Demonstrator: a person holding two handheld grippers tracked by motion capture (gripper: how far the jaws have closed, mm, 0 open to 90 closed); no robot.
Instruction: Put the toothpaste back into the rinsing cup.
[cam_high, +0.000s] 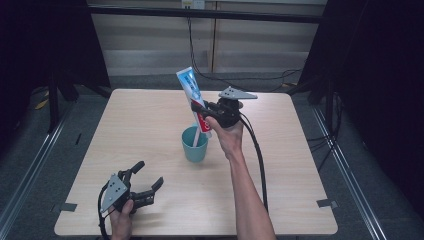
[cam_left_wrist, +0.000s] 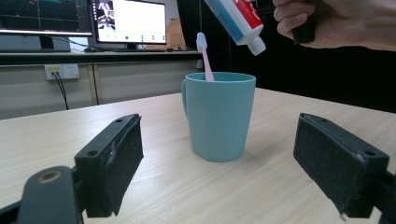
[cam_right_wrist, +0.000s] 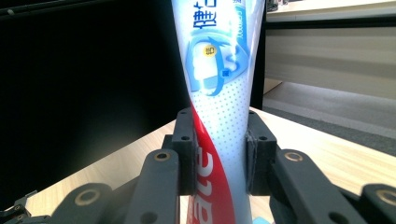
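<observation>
A: Toothpaste tube (cam_high: 195, 102) clamped in the right gripper (cam_high: 204, 114), cap end down, crimped end tilted up toward 11 o'clock — held just above the teal cup (cam_high: 194, 145) at table centre.

B: Why cap-down?

A: Probably so it drops into the cup beside the pink toothbrush (cam_left_wrist: 204, 56) (my guess, not seen). Jaws pinch the tube's lower half from both sides, so it hangs steady; the cap isn't in the cup yet.

B: Left gripper (cam_high: 143, 179)?

A: Jaws apart, holding nothing, low at 7 o'clock from the cup and well apart from it — parked out of the way, pointing at the cup on the table (cam_high: 150, 120).
</observation>
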